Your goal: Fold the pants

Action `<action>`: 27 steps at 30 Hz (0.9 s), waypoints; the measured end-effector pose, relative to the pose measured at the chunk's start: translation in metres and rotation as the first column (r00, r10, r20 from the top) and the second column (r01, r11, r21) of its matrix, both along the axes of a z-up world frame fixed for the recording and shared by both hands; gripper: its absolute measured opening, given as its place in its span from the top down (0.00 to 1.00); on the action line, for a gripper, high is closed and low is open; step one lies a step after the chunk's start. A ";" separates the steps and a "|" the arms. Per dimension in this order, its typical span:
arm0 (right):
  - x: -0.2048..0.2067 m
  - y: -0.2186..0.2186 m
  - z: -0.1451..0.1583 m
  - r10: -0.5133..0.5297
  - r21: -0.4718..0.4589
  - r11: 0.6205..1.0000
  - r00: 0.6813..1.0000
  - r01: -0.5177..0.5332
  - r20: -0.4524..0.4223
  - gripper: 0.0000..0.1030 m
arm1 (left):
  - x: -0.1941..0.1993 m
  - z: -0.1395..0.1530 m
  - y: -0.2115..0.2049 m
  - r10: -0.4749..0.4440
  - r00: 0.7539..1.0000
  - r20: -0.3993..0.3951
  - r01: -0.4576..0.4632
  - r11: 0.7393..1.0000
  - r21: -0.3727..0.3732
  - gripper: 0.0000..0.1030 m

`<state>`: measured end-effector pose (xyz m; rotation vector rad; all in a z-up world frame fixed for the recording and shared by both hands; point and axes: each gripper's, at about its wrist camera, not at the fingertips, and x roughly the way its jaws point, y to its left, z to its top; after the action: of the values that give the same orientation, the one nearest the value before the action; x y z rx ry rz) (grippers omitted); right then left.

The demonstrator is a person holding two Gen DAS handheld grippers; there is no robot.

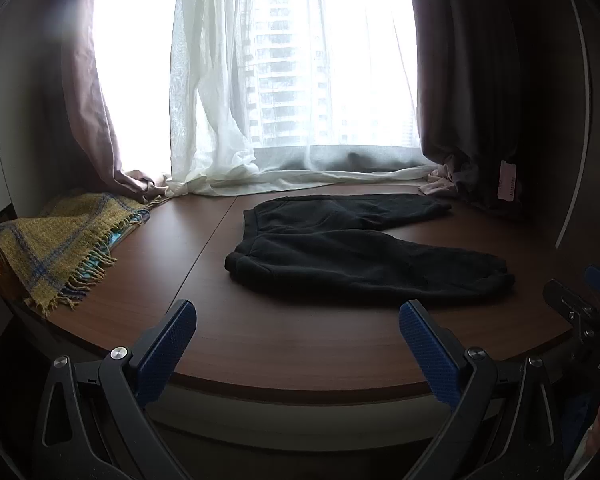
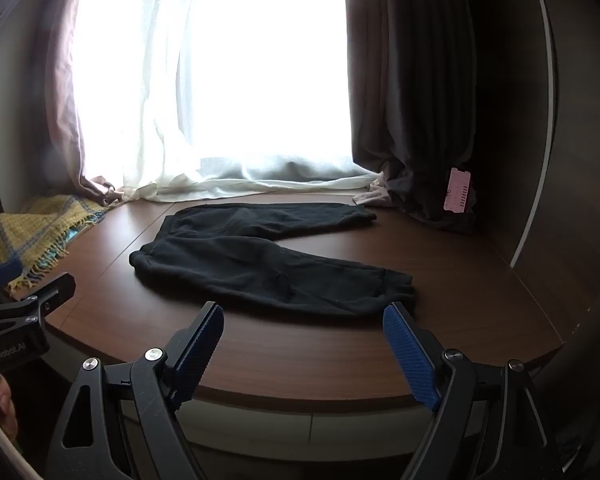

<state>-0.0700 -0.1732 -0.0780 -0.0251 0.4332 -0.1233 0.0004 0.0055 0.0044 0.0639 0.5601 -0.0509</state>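
Left wrist view: black pants (image 1: 364,252) flat on bench (image 1: 300,344), legs splayed rightward, unfolded. Left gripper (image 1: 298,344) and right gripper (image 2: 303,346) both wide open, empty, short of cloth. Next, probably: grasp near leg, cuff and waistband, fold over far leg.

Black pants (image 1: 356,248) lie spread flat on the brown wooden table (image 1: 260,344), waistband toward the left, both legs running to the right edge and splayed apart. A yellow plaid fringed blanket (image 1: 56,248) sits folded at the table's left edge, well apart from the pants. White sheer curtains (image 1: 220,100) and dark drapes (image 1: 472,80) hang along the far edge. The left gripper (image 1: 298,326) hovers over the near edge, jaws wide, nothing between them. The right gripper (image 1: 580,304) shows partly at the right.
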 end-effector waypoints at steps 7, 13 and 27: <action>-0.001 0.001 0.000 -0.001 0.000 1.000 1.000 0.001 -0.001 0.19 | 0.000 0.000 0.002 0.004 1.000 0.002 -0.004 1.000 -0.004 0.00; -0.001 -0.001 0.001 0.001 -0.001 1.000 1.000 -0.001 -0.004 0.19 | 0.002 -0.001 0.004 0.005 1.000 0.003 -0.005 1.000 -0.006 0.00; 0.006 0.004 -0.003 0.005 -0.001 1.000 1.000 -0.005 -0.007 0.19 | 0.003 0.001 0.005 0.011 1.000 0.013 -0.011 1.000 -0.002 0.00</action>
<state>-0.0644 -0.1696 -0.0810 -0.0273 0.4404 -0.1189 0.0038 0.0104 0.0052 0.0588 0.5469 -0.0404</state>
